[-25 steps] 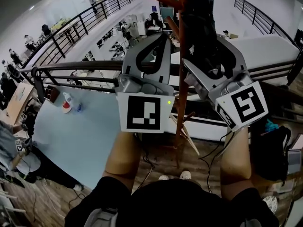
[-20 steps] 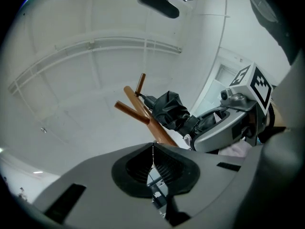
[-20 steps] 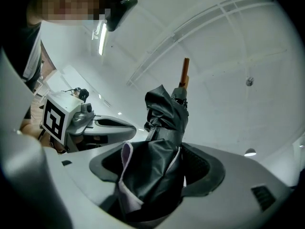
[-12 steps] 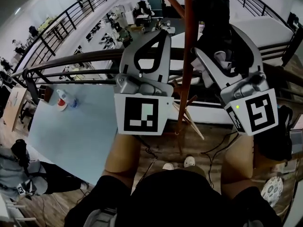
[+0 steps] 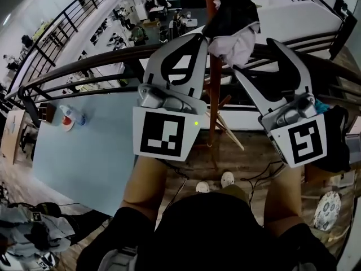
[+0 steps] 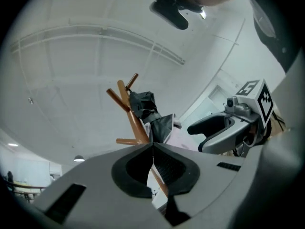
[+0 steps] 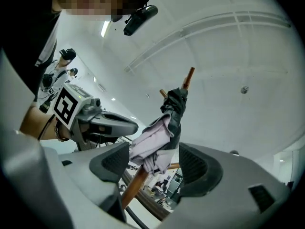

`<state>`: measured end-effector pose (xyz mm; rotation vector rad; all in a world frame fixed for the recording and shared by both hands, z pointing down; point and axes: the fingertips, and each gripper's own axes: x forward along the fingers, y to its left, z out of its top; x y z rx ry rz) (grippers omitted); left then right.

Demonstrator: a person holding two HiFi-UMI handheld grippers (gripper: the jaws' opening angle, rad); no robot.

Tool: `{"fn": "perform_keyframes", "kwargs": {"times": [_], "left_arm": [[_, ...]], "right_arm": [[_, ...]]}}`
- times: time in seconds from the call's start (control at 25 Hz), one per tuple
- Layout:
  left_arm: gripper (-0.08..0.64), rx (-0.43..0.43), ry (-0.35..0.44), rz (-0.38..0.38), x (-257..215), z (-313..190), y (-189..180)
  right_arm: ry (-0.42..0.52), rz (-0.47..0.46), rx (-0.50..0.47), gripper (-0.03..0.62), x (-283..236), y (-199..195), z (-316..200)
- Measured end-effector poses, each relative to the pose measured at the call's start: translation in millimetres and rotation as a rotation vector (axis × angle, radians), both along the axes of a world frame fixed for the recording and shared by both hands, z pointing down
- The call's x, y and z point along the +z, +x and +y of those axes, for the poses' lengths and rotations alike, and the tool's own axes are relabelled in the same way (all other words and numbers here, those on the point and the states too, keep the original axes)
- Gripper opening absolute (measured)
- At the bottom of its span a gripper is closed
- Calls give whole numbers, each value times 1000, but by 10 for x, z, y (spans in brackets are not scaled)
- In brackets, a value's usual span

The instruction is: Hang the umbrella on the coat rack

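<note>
The brown wooden coat rack stands right in front of me. A folded black and pale lilac umbrella hangs from its upper pegs. My right gripper is open, just right of and below the umbrella, not touching it. In the right gripper view the umbrella hangs beyond the right gripper, whose jaws stand wide apart, with the rack's pole under it. My left gripper is shut and empty, left of the pole. In the left gripper view the left gripper has its jaws together, the umbrella beyond.
A black railing runs behind the rack, with a drop to a lower floor past it. A pale blue table with a bottle lies at the left. A black bag sits at the right. Cables trail on the wooden floor.
The right gripper has drawn back down and to the right, away from the umbrella, which stays hanging on the rack. The left gripper has kept its place, shut.
</note>
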<state>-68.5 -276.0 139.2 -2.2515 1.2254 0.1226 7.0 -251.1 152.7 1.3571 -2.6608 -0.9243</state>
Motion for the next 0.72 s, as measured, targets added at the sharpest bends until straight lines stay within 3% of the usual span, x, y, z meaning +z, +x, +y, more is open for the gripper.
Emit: {"fn": "perform_keyframes", "kwargs": {"times": [0.24,0.4,0.6,0.72], "left_arm": [[14,4,-17,-37,229,18,70],[14,19,-28,-56,368,78,68],[14,-49,-34,-76,572,16,-67],[14,-37,-69,-67,752,19,-74]], "right_arm": [[-80,23,-36,327,353,-47,43],[-92,27,-51,327,493,-54,112],[-101,35,-47,325,676,-113,104],[-105,22,-46,325,756,-121,115]]}}
